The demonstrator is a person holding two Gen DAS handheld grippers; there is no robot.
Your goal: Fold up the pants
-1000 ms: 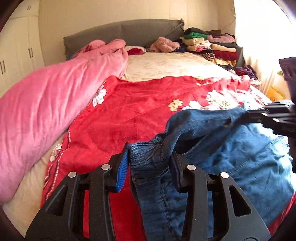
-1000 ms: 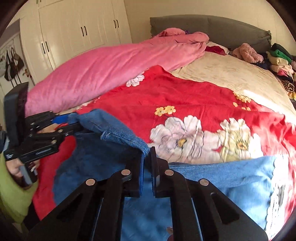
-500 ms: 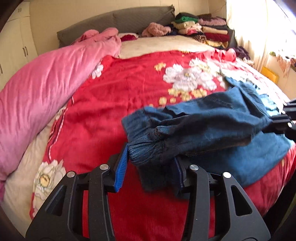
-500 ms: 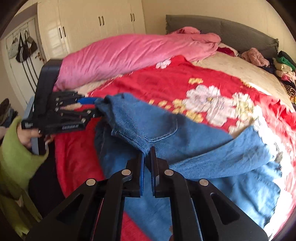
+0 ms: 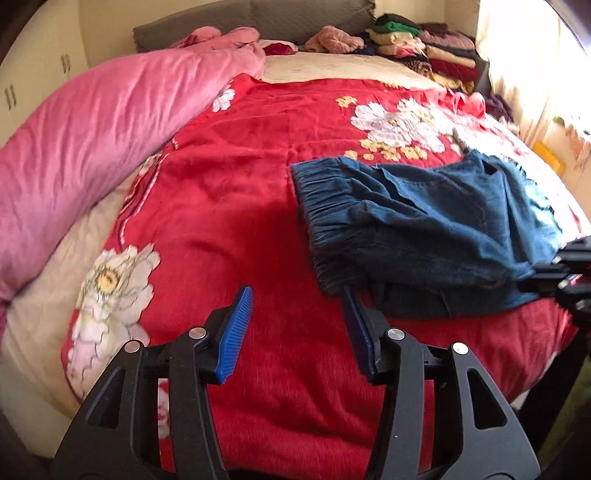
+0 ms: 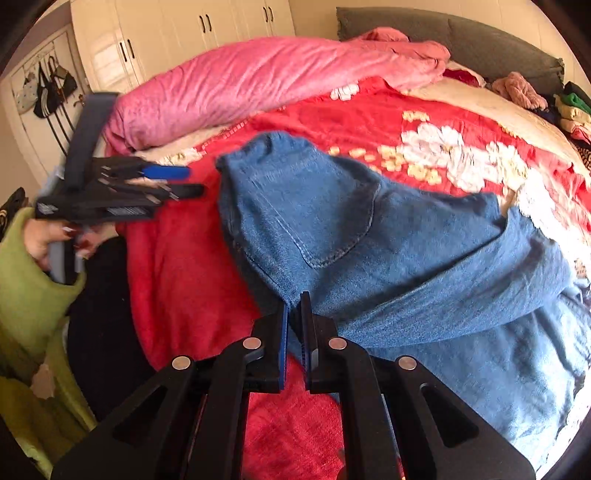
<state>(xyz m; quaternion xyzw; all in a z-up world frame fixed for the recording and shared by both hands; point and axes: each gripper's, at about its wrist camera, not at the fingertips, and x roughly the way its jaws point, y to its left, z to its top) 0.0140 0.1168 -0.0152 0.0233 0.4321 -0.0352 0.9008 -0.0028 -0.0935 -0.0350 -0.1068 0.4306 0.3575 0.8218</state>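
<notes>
The blue denim pants [image 5: 424,225] lie on the red blanket with big white flowers [image 5: 229,177], folded over in a bunch. In the left wrist view they sit in the middle right of the frame, with the gathered waistband [image 5: 317,218] on their left side. In the right wrist view the pants [image 6: 369,243] fill the middle and right of the frame, and a back pocket [image 6: 332,221] faces up.

The right gripper [image 6: 294,339] is at the bottom middle of its own view. Its jaws are pressed close and pinch a fold of the pants between them. In the left wrist view the same gripper [image 5: 561,273] pokes in at the right edge, touching the pants.

The left gripper [image 5: 295,328] is at the bottom of its own view. Its jaws are spread wide with nothing between them, and the blue pads [image 5: 236,328] show. Its right finger tip is just beside the low corner of the waistband. In the right wrist view this gripper [image 6: 184,181] is at the left, near the pants but apart from them, held by a hand [image 6: 48,240] in a green sleeve [image 6: 26,295].

A long pink velvet quilt [image 5: 92,122] lies rolled along the upper left of the bed. Folded clothes in a pile [image 5: 417,48] sit at the top right by the grey headboard [image 5: 258,14]. White cupboard doors [image 6: 184,33] stand at the upper left of the right wrist view
</notes>
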